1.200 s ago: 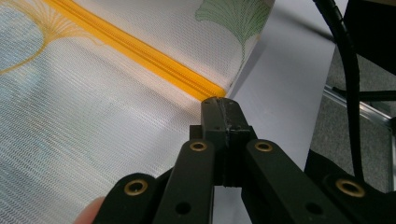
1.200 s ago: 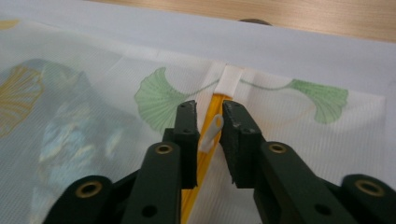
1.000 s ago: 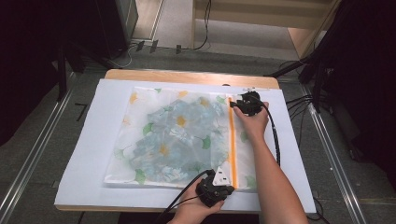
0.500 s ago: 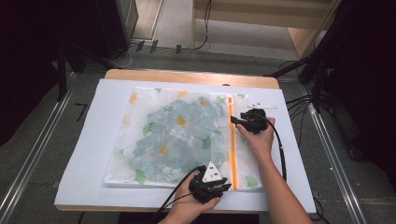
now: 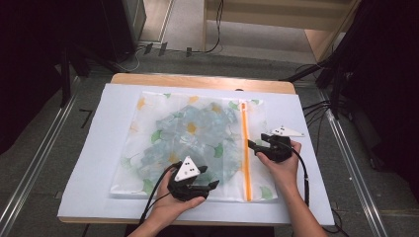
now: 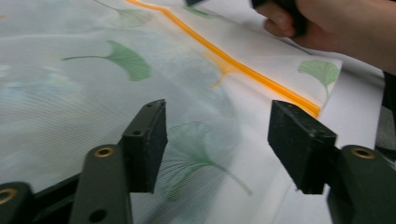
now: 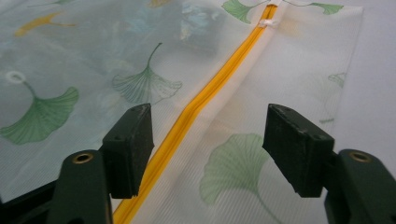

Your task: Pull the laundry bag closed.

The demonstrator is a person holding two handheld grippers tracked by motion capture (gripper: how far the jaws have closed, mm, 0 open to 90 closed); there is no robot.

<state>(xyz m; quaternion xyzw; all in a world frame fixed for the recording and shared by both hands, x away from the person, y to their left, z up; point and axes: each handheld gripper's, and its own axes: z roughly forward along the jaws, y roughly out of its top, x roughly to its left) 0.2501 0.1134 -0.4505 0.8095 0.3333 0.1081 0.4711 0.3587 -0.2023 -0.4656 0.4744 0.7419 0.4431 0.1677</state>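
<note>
Table (image 5: 316, 207) has a white sheet over it, wooden edge showing at the far side; the mesh laundry bag (image 5: 163, 128) lies flat on the sheet, roughly centred, and everything below is placed against that bag.

Bag is translucent white mesh with green and yellow ginkgo-leaf print; bluish fabric (image 5: 197, 133) shows through the mesh, bunched across its middle; cannot tell what garment it is.

Orange zipper (image 5: 245, 153) runs near the bag's right edge, from far edge to near edge; in my right gripper view its white pull (image 7: 269, 22) sits at the far end of the bag, by the far corner.

My left gripper (image 5: 213, 184) is over the bag's near edge, left of the zipper, tips pointing right toward it; jaws spread wide, nothing between them; in the left gripper view they hover over a green leaf print with mesh visible in the gap.

My right gripper (image 5: 252, 144) is at the bag's right side about midway along the zipper, tips pointing left and reaching the zipper line; jaws wide apart, gripping nothing; in the right gripper view the zipper passes up through the gap, closer to the left jaw; cannot tell if the tips touch the mesh.
</note>
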